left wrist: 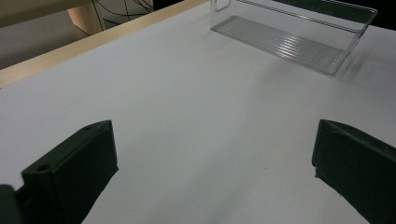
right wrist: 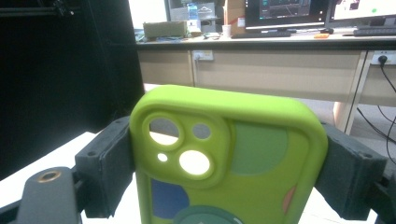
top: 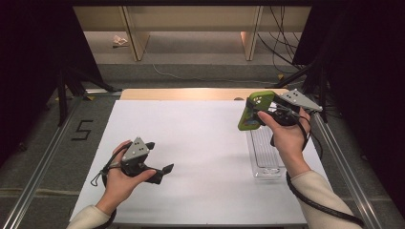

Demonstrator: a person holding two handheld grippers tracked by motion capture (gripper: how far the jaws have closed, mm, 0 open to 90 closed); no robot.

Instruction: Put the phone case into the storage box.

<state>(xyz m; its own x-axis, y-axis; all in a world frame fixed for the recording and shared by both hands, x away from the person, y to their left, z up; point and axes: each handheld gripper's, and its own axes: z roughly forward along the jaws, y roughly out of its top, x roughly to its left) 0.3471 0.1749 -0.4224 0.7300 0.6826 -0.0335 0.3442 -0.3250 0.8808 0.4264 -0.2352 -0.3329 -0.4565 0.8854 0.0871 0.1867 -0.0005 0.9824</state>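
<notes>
Fingers point(right wrist: 107, 168) flanking phone case point(right wrist: 233, 163) camera cutouts

bare white table point(top: 200, 143), clear tray point(top: 264, 157) at right

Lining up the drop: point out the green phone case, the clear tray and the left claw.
green phone case point(right wrist: 243, 154): right gripper view, middle of its back.
clear tray point(left wrist: 280, 44): left gripper view, ribbed floor.
left claw point(top: 160, 157): high view, midway between its fingertips.

high view and left gripper view share the clear tray point(top: 265, 152).
</notes>
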